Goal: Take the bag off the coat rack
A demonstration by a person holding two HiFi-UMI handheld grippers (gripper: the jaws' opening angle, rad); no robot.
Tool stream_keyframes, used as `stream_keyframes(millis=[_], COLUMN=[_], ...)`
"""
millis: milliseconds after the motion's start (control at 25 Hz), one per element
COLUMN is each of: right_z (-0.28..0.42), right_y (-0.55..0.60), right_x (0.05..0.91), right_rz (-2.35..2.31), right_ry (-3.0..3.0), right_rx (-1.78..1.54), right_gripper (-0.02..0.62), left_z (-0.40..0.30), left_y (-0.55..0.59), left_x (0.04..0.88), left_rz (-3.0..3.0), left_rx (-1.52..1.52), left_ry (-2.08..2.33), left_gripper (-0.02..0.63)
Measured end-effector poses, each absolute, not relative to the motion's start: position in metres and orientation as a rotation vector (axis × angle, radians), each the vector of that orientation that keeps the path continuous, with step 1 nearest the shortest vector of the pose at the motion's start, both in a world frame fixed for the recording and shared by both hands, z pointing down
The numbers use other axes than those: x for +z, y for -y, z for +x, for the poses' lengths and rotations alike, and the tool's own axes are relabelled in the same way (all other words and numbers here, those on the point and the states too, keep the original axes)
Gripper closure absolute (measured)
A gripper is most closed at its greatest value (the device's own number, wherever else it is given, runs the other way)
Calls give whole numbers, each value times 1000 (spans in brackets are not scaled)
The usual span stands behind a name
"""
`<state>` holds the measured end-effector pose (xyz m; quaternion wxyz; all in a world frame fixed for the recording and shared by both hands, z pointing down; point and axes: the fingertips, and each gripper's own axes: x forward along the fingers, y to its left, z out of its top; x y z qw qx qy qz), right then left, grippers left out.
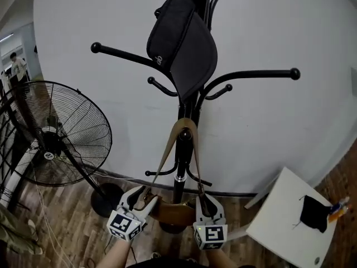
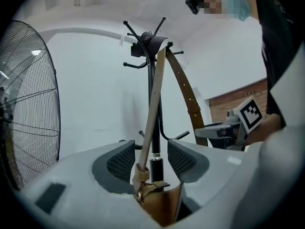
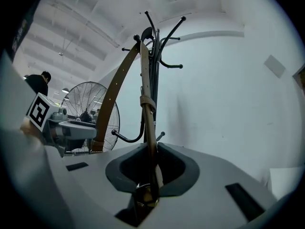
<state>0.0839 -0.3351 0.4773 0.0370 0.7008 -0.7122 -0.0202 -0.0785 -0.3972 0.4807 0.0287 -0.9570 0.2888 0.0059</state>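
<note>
The brown bag (image 1: 170, 211) hangs low on the rack (image 1: 179, 169), at 6 o'clock in the head view. Its strap (image 1: 166, 155) is looped over a hook halfway up the pole. The left tool (image 2: 151, 159), at the bag's 9 o'clock, stands spread, and the strap runs unsqueezed between its jaws. The right tool (image 3: 151, 168), at 3 o'clock, pinches the strap. A black bag (image 1: 184, 46) hangs at 12 o'clock.

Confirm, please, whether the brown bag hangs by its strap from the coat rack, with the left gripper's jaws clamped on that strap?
Not quite. The jaws of the left gripper stand apart, with the strap running unclamped between them, as the left gripper view shows. The brown bag does hang by it from the coat rack.
</note>
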Motion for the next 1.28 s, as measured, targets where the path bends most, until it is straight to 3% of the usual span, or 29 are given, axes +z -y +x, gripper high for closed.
stream_keyframes(millis=[80, 560, 680, 720, 1280], right_z=[85, 85, 86, 86, 84], right_y=[335, 335, 336, 336, 333], right_x=[475, 475, 474, 475, 474], right_rz=[2168, 2187, 2176, 2170, 2076], right_ry=[2155, 2096, 2099, 2104, 2206], right_rx=[-62, -58, -59, -51, 33], right_gripper=[551, 561, 563, 565, 569], left_z=[-75, -62, -64, -66, -72], left_y=[400, 414, 415, 415, 407], left_x=[479, 475, 475, 474, 472], left_rz=[-2952, -2935, -2917, -2910, -2938], left_rx=[27, 13, -3, -4, -85], left_ry=[-854, -807, -834, -844, -919], left_gripper=[428, 453, 573, 584, 592])
